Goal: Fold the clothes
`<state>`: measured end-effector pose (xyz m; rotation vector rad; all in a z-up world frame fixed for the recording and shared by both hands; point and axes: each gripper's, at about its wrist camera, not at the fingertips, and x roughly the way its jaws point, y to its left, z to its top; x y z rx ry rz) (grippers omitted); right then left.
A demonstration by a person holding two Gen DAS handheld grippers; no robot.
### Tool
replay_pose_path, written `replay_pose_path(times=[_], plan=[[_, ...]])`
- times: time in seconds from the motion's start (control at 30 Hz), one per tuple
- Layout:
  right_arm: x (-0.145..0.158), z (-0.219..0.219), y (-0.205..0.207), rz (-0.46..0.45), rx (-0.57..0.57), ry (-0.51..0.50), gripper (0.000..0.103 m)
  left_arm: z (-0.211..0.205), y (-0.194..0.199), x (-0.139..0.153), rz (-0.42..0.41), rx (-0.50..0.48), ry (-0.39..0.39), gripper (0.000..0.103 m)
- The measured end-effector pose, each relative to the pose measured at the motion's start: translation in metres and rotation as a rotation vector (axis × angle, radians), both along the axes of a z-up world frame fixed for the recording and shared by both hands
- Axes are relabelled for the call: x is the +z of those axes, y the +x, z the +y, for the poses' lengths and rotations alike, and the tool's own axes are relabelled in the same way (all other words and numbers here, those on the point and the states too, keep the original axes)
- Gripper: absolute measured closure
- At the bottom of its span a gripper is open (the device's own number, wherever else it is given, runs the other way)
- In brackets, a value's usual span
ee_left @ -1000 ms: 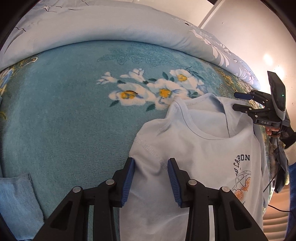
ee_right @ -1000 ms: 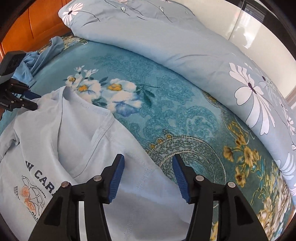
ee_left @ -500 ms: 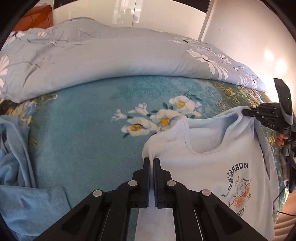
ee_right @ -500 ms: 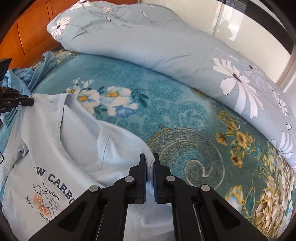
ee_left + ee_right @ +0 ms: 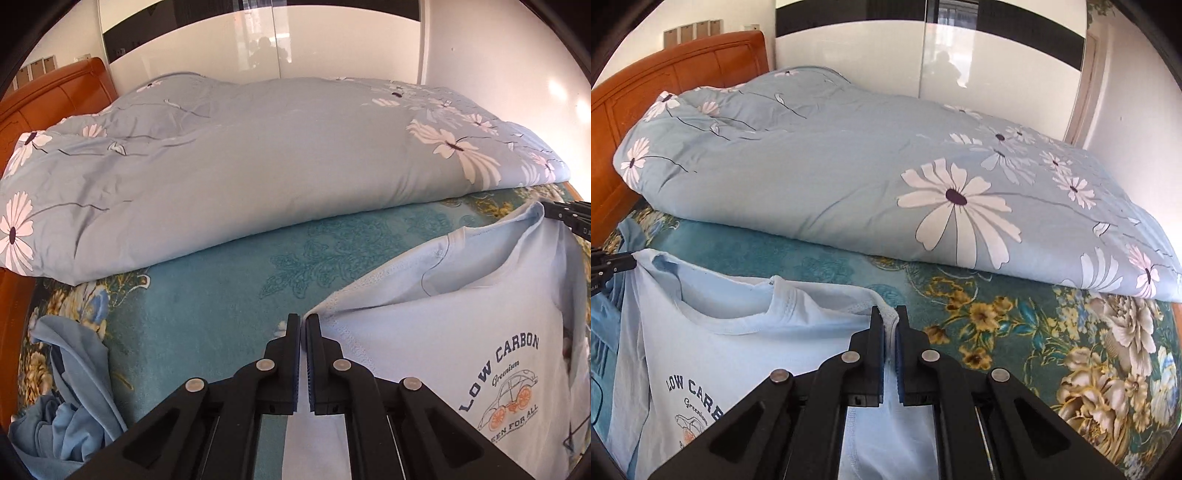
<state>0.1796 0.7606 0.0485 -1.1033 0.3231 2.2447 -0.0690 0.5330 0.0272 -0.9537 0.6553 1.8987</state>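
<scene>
your left gripper [image 5: 303, 321] is clamped tight on one shoulder corner of the t-shirt [image 5: 436, 332], and your right gripper [image 5: 889, 314] is clamped tight on the other shoulder corner; a thin fold of cloth shows between each pair of black jaws. the t-shirt is pale blue soft knit with a ribbed round collar, stitched shoulder seams and a dark "low carbon" print over an orange-wheeled car drawing. it hangs stretched between your two grippers, print facing you, above the near edge of the bed. the bed cover [image 5: 207, 302] is teal plush with embossed leaf shapes and yellow and cream flowers. a puffy grey-blue quilt [image 5: 849, 177] with white daisies lies along the far edge. crumpled blue clothes [image 5: 70, 398] sit near the left edge. the headboard [image 5: 683, 70] is glossy orange wood with panels.
</scene>
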Motion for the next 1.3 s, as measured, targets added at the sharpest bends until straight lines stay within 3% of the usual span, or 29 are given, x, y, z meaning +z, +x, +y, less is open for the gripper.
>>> replay_pose_path(times=[0.2,0.37,0.43,0.5,0.57,0.77,0.83,0.9,1.0,1.17,1.3], plan=[[-0.064,0.011,-0.024,-0.098,-0.037,-0.047,0.098,0.006,-0.028,-0.066,-0.005,0.108,-0.112,0.100],[-0.079,0.015,-0.022,-0.107,-0.041,-0.068,0.096,-0.018,-0.048,-0.079,-0.135,0.164,-0.054,0.099],[-0.071,0.010,-0.017,-0.096,-0.030,-0.040,0.088,-0.027,-0.043,-0.071,-0.150,0.155,-0.035,0.099],[-0.058,0.004,-0.010,-0.069,-0.020,-0.027,0.057,-0.039,-0.034,-0.056,-0.158,0.141,-0.007,0.099],[-0.045,-0.005,0.000,-0.049,-0.005,-0.051,0.047,-0.054,-0.020,-0.037,-0.146,0.134,0.016,0.099],[-0.023,-0.063,0.072,-0.041,0.096,-0.080,0.047,-0.133,0.055,0.001,-0.007,0.154,0.109,0.095],[-0.018,-0.088,0.108,-0.014,0.109,-0.066,0.047,-0.160,0.085,0.007,0.017,0.147,0.152,0.086],[-0.020,-0.112,0.139,0.006,0.101,-0.074,0.046,-0.183,0.110,0.010,0.015,0.147,0.196,0.065],[-0.034,-0.142,0.177,0.004,0.070,-0.115,0.046,-0.210,0.139,0.011,-0.011,0.156,0.229,0.061],[-0.063,-0.175,0.216,-0.011,-0.002,-0.149,0.046,-0.245,0.165,-0.002,-0.018,0.157,0.192,0.057],[-0.079,-0.184,0.226,-0.029,-0.038,-0.192,0.046,-0.273,0.152,-0.020,-0.060,0.264,0.151,0.057]])
